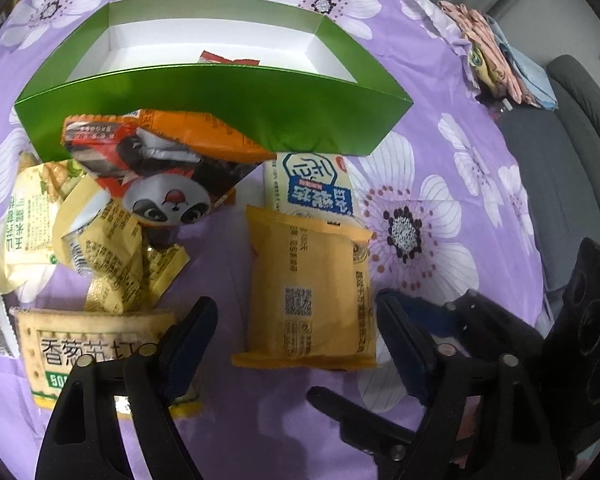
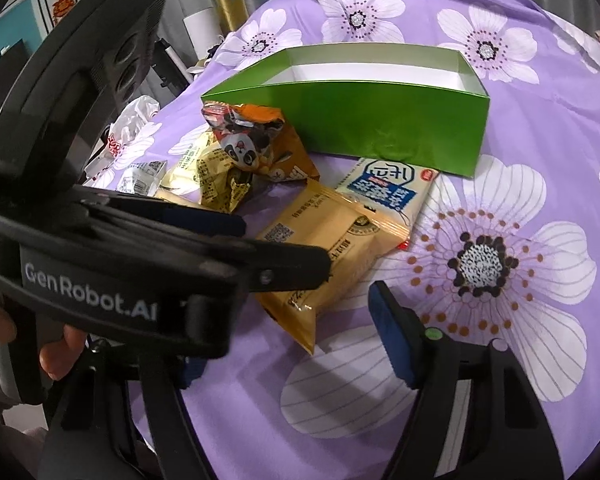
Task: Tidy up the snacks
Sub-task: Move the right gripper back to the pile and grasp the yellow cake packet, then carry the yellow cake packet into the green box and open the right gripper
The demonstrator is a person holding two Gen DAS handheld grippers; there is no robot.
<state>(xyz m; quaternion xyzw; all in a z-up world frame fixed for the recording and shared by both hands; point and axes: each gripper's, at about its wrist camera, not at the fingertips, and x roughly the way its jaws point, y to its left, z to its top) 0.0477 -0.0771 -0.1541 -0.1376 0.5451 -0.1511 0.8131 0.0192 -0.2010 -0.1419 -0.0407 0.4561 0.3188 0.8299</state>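
The green box [image 1: 204, 120] stands far on the flowered cloth [image 1: 440, 184]; loose packets crowd its near wall. The orange-yellow snack packet [image 1: 308, 292] could slide or buckle if clamped unevenly. The left gripper [image 1: 296, 328], angled downward, straddles it with jaws released. The right gripper [image 2: 300, 308], just beside, grasps nothing.

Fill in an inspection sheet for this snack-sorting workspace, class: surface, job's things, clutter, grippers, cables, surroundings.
Surface: purple flowered cloth.
Job's things: green box, open, one red packet inside; panda bag leaning on its front; orange packet and blue-and-white packet flat beside it.
Clutter: plastic bag at the cloth's edge.
Grippers: left gripper open, astride the orange packet; right gripper open, empty.
Cables: nothing seen.
Surroundings: folded cloths, grey sofa.
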